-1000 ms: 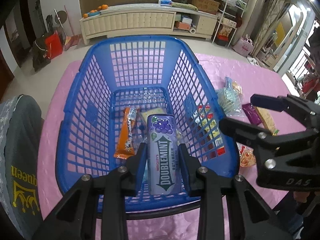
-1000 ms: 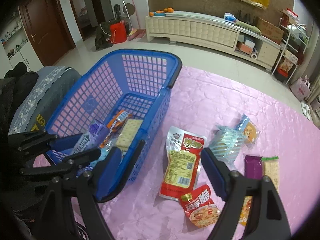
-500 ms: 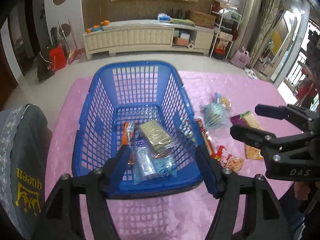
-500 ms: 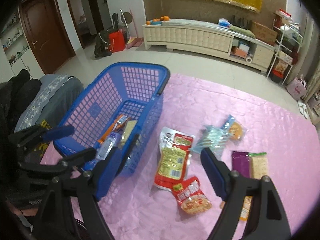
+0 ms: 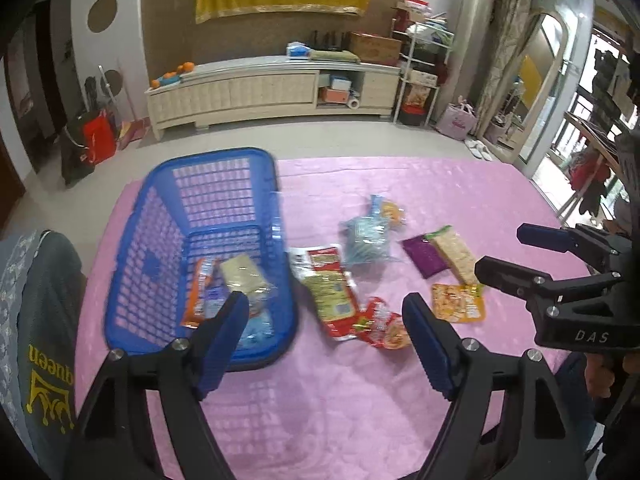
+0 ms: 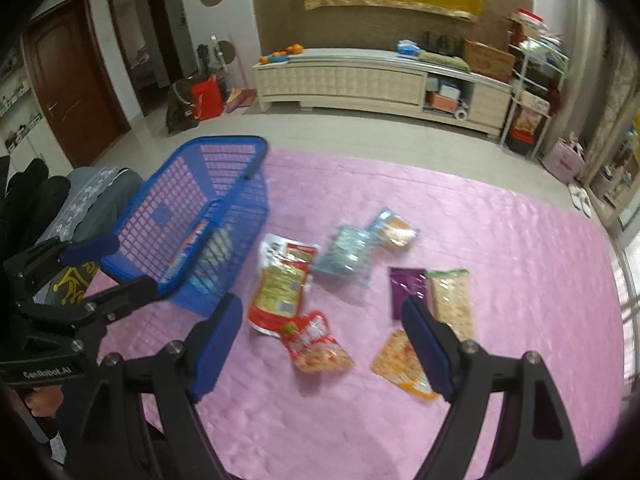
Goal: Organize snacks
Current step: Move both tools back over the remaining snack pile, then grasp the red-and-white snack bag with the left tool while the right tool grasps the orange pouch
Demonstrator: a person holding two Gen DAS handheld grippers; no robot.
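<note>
Pink quilted cloth [image 6: 500, 240] covers the work surface, with a living room behind. Blue plastic basket [image 5: 132, 248] stands at nine o'clock on the cloth and already holds an orange wrapper [image 5: 198, 292], a cracker pack [image 5: 244, 276] and a gum pack that is partly hidden. Loose snacks lie to its right: a large red-and-yellow pouch [image 6: 282, 288] just beside the basket, a small red sachet [image 6: 316, 344] touching that pouch's lower edge, a clear blue-tinted bag [image 6: 344, 258], a purple bar [image 6: 408, 284], a pale cracker packet [image 6: 450, 304] and an orange sachet [image 6: 396, 364]. Left gripper [image 5: 326, 344] hangs over the cloth, its jaws opening and empty. Right gripper [image 6: 322, 346] hangs with fingers spread wide, nothing between them. Judged by appearance, the sachets are light, limp and slick; a pinch across a sealed edge should hold best. Crackers likely break under a hard squeeze.
</note>
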